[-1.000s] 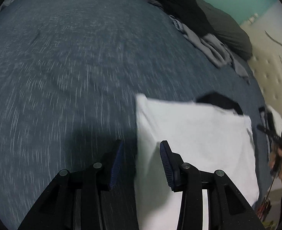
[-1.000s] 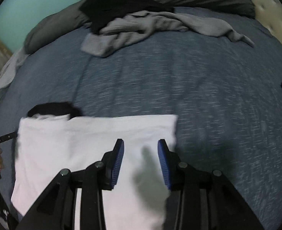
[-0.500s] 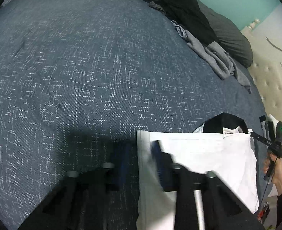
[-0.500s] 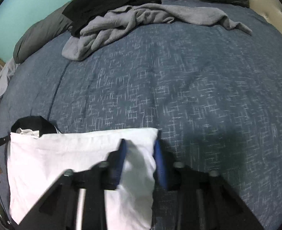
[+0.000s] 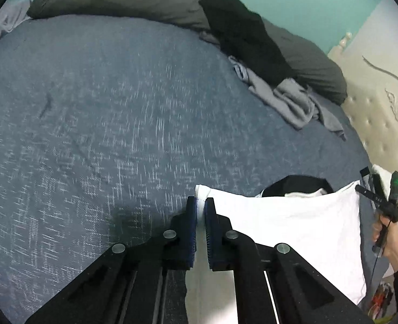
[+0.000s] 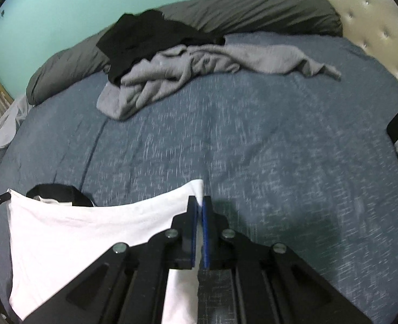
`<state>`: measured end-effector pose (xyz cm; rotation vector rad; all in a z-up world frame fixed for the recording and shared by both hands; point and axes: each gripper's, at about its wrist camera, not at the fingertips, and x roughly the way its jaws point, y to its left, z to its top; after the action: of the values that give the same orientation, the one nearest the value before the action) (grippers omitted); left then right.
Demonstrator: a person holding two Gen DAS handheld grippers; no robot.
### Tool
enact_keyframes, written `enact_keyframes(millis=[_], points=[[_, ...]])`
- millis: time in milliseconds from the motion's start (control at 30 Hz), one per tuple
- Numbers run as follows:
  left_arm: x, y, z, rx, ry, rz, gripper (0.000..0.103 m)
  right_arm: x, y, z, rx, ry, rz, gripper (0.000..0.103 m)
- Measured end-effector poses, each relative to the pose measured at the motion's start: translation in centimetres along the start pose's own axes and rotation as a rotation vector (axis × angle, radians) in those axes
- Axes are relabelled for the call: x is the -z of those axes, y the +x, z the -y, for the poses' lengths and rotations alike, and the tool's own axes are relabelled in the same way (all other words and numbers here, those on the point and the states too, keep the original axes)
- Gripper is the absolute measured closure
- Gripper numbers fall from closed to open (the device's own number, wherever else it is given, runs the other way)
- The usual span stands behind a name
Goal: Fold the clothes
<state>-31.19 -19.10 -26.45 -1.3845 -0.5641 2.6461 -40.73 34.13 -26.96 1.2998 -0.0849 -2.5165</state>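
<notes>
A white shirt (image 5: pixel 293 229) lies flat on the blue bed cover (image 5: pixel 90 108), with a black garment (image 5: pixel 298 183) peeking out from under its far edge. My left gripper (image 5: pixel 201 202) pinches the shirt's far left corner, its jaws closing the last bit on the fabric. In the right wrist view the white shirt (image 6: pixel 77 232) fills the lower left. My right gripper (image 6: pixel 199 202) pinches its far right corner, jaws likewise closing on the cloth. The far edge hangs slightly raised between the two. Each view shows the other gripper at its edge: right gripper (image 5: pixel 361 189), left gripper (image 6: pixel 4 197).
A crumpled grey garment (image 6: pixel 199 67) and a black one (image 6: pixel 144 40) are heaped at the back of the bed against a dark grey pillow (image 6: pixel 253 8). A cream tufted headboard (image 6: pixel 374 27) borders the right. A person's hand (image 5: pixel 385 232) holds the right gripper.
Both grippers went from open over the shirt's far corners to shut on them. The pinched corners have lifted a little off the bed, and both views have tilted upward.
</notes>
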Motion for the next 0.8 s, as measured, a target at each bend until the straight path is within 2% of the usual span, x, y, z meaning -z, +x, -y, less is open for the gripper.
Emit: enact_keyframes(millis=[100, 167, 500, 800], points=[[-0.3, -0.6, -0.2, 0.005, -0.019, 0.030, 0.097, -0.3, -0.6, 0.2, 0.011, 0.005, 0.038, 0.100], [-0.3, -0.4, -0.3, 0.001, -0.017, 0.016, 0.097, -0.5, -0.5, 0.4, 0.008, 0.013, 0.042, 0.100], [0.2, 2.9, -1.8, 0.004, -0.044, -0.048, 0.097, 0.5, 3.4, 0.5, 0.042, 0.041, -0.048, 0.100], [0.5, 5.4, -2.1, 0.013, -0.072, -0.094, 0.092, 0.9, 5.1, 0.7, 0.016, 0.065, -0.091, 0.098]])
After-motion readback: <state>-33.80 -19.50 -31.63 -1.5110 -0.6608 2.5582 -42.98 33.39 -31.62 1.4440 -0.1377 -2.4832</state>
